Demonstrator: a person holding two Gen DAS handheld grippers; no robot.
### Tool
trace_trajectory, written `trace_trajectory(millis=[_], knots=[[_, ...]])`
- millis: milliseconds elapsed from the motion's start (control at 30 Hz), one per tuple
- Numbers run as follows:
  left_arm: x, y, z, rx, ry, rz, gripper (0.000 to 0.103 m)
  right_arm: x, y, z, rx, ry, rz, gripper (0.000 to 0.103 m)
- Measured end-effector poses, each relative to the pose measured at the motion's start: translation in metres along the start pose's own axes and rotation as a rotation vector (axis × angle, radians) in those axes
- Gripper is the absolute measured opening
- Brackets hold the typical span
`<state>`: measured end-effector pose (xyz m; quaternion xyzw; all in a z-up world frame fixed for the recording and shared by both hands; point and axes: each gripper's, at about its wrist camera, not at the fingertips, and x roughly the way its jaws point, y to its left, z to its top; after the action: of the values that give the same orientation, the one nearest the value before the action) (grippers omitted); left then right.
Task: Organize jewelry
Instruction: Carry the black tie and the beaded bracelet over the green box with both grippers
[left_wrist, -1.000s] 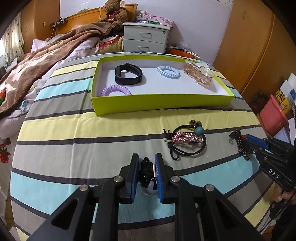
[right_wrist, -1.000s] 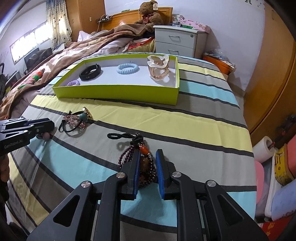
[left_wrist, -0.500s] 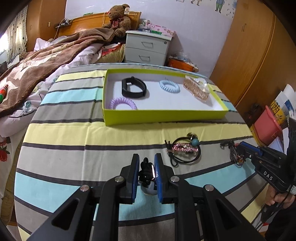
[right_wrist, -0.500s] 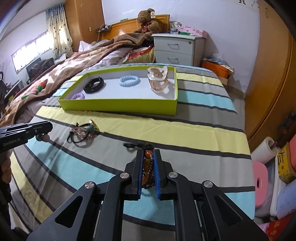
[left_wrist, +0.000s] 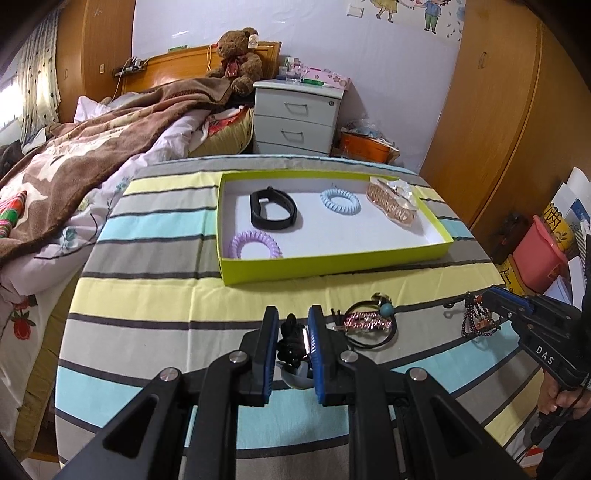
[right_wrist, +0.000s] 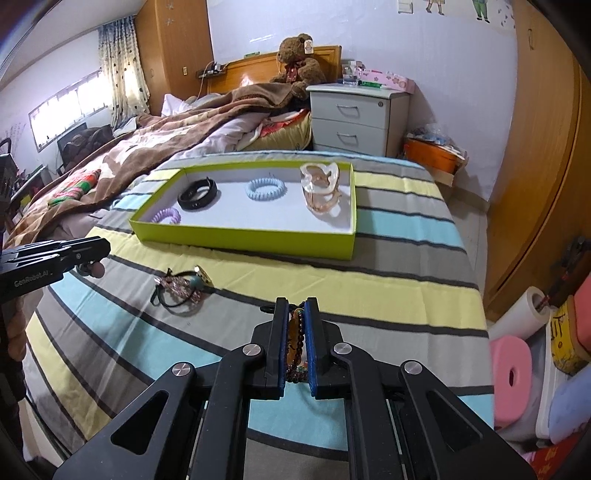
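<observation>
- Your right gripper (right_wrist: 295, 343) has its fingers clamped on a dark beaded bracelet (right_wrist: 295, 341) with an amber bead, which hangs between the blue pads clear of the cloth; the fingers have just closed on it
- Your left gripper (left_wrist: 292, 345) has its fingers pressed on a small black hair tie (left_wrist: 290, 341) with a pale grey piece below it; what that piece is I cannot tell
- Both held items are near you, well apart from the green tray (left_wrist: 332, 264), which sits farther back on the striped counter (left_wrist: 147, 295)
- Already in the tray: a black band (left_wrist: 272, 208), a blue coil tie (left_wrist: 340, 201), a purple coil tie (left_wrist: 254, 245) by the near left corner, and a clear amber hair claw (left_wrist: 393, 203) at the right end
- Left on the counter between the two grippers: a black loop with a teal bead and a pink sparkly clip (left_wrist: 367, 325) lying over it, touching each other
- By my judgement you are past the halfway mark: four pieces are stowed, two are in hand and need carrying to the tray, and the loop-and-clip pile waits after that
- The open white floor in the middle and near right of the tray looks the best place to drop both
</observation>
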<state>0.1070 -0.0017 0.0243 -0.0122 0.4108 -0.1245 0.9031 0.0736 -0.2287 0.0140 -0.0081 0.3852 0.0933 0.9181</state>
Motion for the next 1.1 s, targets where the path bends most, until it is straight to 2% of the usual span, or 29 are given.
trace_trajectory(millis=[300, 633, 1100], knots=[[-0.009, -0.002, 0.016, 0.015, -0.035, -0.014, 0.017, -0.011, 0.006, 0.020, -0.018, -0.049, 0.002, 0.008], [-0.004, -0.003, 0.048, 0.020, -0.058, -0.049, 0.017, -0.011, 0.008, 0.054, -0.017, -0.098, 0.025, 0.008], [0.030, -0.009, 0.092, 0.017, -0.043, -0.171, 0.017, 0.027, 0.010, 0.099, 0.005, -0.094, 0.060, 0.008]])
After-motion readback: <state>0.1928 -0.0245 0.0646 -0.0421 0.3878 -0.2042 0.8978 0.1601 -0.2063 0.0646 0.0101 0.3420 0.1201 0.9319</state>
